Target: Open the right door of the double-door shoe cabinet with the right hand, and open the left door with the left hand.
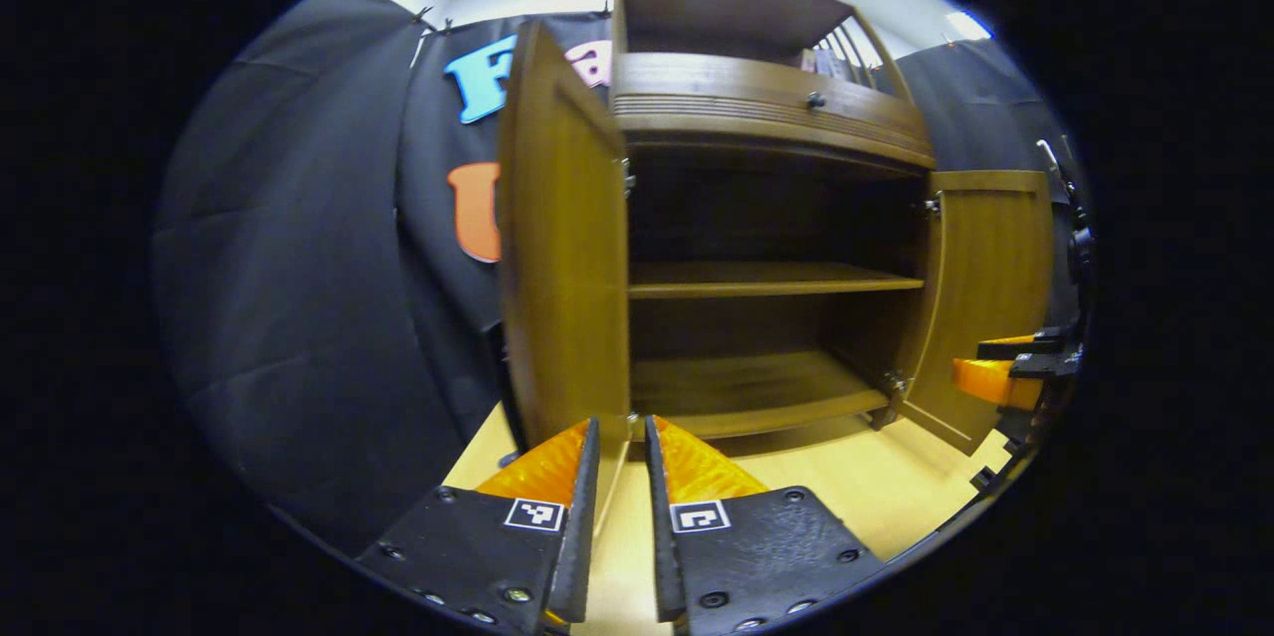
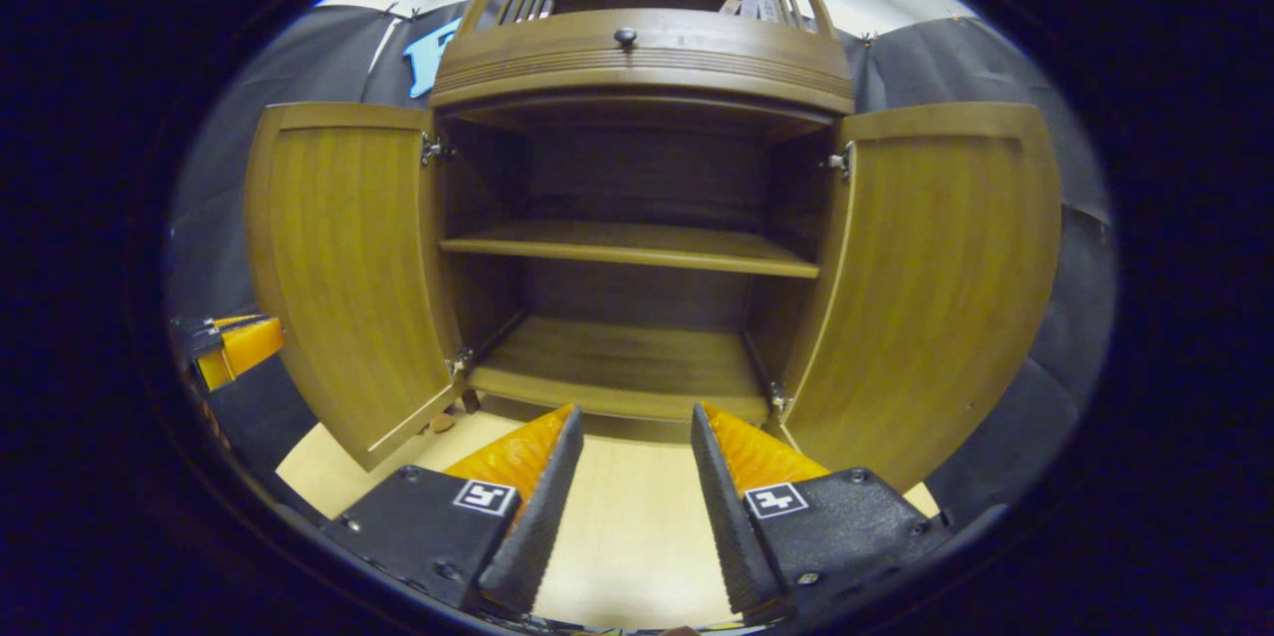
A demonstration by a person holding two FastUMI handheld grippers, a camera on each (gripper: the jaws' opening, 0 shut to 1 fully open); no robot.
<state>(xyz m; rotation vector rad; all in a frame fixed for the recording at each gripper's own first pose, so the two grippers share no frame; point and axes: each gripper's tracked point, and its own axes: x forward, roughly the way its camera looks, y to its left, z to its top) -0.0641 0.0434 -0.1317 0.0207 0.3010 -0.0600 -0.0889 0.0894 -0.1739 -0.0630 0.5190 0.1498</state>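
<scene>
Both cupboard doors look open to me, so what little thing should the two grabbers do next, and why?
Probably just ease both back. The left door and right door stand swung wide, baring the shelves. The left gripper and right gripper are open, holding nothing, so no pulling seems left.

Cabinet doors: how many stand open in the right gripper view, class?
2: the left door swung out left, the right door swung out right, either side of the shelves.
</scene>
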